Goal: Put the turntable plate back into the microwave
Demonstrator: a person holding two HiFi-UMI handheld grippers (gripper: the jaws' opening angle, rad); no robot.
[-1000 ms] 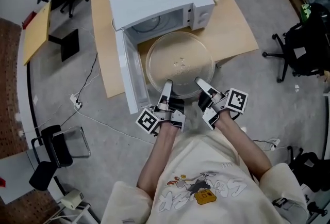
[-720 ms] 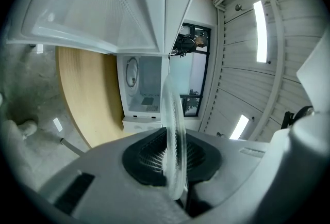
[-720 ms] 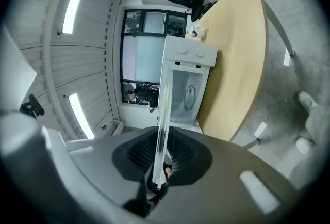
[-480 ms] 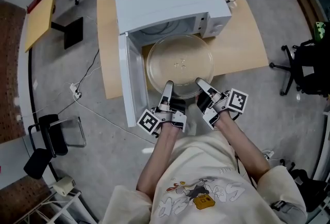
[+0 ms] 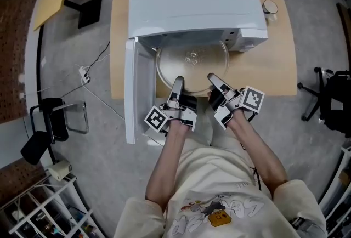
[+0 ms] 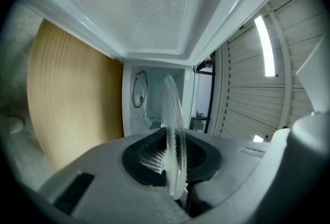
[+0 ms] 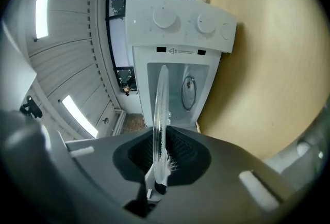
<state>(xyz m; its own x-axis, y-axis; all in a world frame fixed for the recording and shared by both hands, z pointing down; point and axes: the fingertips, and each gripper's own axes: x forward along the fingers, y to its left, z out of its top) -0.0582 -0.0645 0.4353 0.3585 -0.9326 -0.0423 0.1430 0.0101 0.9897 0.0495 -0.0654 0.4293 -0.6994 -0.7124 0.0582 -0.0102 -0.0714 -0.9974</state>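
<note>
Carries the turntable plate (image 5: pixel 192 64) farther in than a second ago, far half now inside the microwave (image 5: pixel 192 1), past the open door (image 5: pixel 130 94). Clamps the near rim with left gripper (image 5: pixel 177 82) and right gripper (image 5: pixel 213 79), the right's jaws having just been closing onto the glass. Holds both sides, likely for a level entry.
</note>
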